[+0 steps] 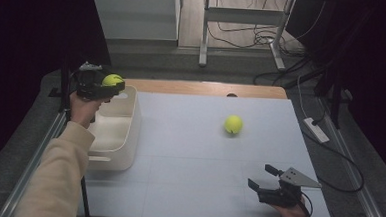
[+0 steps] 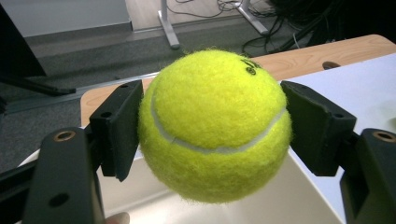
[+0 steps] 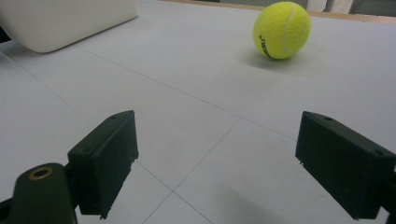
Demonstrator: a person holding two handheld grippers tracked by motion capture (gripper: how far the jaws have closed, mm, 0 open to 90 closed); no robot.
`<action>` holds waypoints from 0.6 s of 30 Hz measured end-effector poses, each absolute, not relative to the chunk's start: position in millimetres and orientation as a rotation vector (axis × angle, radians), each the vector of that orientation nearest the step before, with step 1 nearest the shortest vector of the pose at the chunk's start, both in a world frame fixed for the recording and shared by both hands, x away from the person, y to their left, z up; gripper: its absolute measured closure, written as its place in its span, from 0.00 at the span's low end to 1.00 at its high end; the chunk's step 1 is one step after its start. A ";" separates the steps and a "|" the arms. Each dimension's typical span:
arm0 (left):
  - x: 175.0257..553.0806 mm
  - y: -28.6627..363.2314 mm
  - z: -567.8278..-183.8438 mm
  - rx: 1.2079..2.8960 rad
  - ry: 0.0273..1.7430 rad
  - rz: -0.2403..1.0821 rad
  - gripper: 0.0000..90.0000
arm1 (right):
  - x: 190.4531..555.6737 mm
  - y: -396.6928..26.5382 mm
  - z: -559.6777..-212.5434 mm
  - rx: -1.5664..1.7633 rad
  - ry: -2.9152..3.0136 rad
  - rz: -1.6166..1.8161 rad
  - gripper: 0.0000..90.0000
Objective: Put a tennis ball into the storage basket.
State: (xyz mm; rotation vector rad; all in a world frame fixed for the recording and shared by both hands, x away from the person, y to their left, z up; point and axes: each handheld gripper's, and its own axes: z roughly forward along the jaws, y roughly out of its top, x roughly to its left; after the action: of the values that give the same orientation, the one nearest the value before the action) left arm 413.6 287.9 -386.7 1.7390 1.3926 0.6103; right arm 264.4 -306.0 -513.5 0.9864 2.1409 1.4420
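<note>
Now your left gripper point(image 1: 113, 83) clamps a tennis ball point(image 2: 215, 126) above the white bin point(image 1: 124, 135); your right gripper point(image 3: 217, 163) gapes wide, holding nothing.

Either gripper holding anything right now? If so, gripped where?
The left gripper holds a tennis ball above the white bin, pads pressing its opposite sides. The right gripper is open and holds nothing; a second ball lies on the table.
</note>
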 end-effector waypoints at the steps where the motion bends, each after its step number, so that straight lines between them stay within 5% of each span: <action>1: 414.3 288.5 -387.6 1.746 1.397 0.605 0.29 | 264.4 -305.9 -513.7 0.987 2.138 1.444 0.15; 18: 420.6 289.5 -400.8 1.831 1.437 0.539 0.29 | 264.1 -305.9 -513.8 0.985 2.139 1.441 0.15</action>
State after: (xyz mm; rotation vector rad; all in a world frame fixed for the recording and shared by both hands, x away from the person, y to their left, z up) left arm 420.6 289.5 -400.8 1.8312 1.4370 0.5389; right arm 264.1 -305.9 -513.8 0.9853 2.1385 1.4407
